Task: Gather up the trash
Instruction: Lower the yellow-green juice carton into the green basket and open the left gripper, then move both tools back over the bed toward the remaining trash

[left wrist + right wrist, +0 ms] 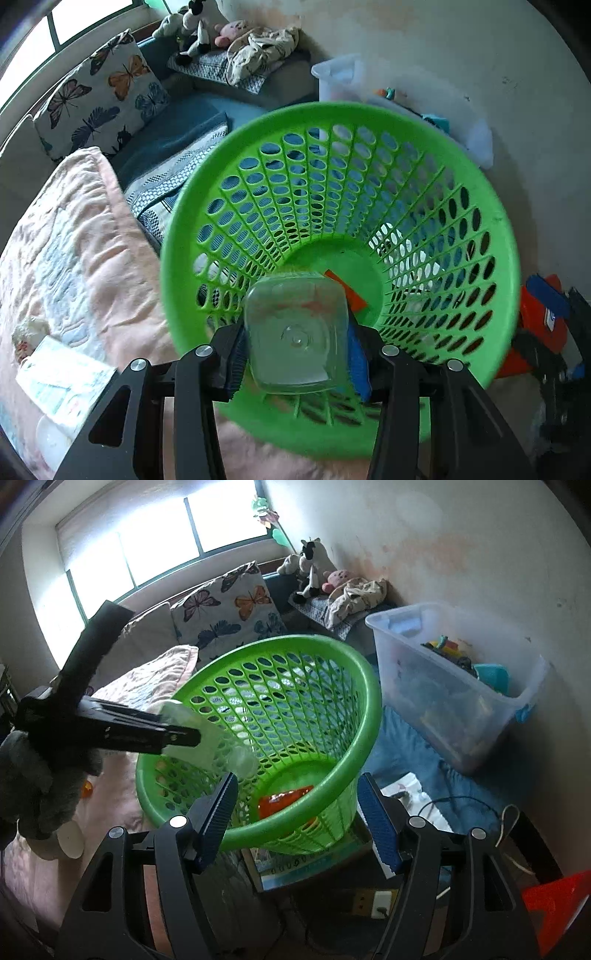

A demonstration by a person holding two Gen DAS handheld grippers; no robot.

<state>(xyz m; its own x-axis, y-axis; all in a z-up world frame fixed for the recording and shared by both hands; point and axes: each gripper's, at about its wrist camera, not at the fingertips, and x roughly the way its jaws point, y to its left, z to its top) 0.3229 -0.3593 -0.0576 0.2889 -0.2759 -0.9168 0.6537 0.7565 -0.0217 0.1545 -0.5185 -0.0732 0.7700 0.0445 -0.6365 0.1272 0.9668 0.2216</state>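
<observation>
A green perforated basket stands tilted on the bed, its mouth toward me. My left gripper is shut on a clear plastic bottle, bottom end toward the camera, held over the basket's opening. The right wrist view shows that left gripper coming in from the left with the bottle above the basket. An orange wrapper lies on the basket's floor. My right gripper stands open, its blue pads on either side of the basket's near wall without pressing on it.
A clear storage bin with toys stands right of the basket by the wall. A butterfly pillow and plush toys lie behind. A pink blanket and a tissue pack lie left. A power strip sits below.
</observation>
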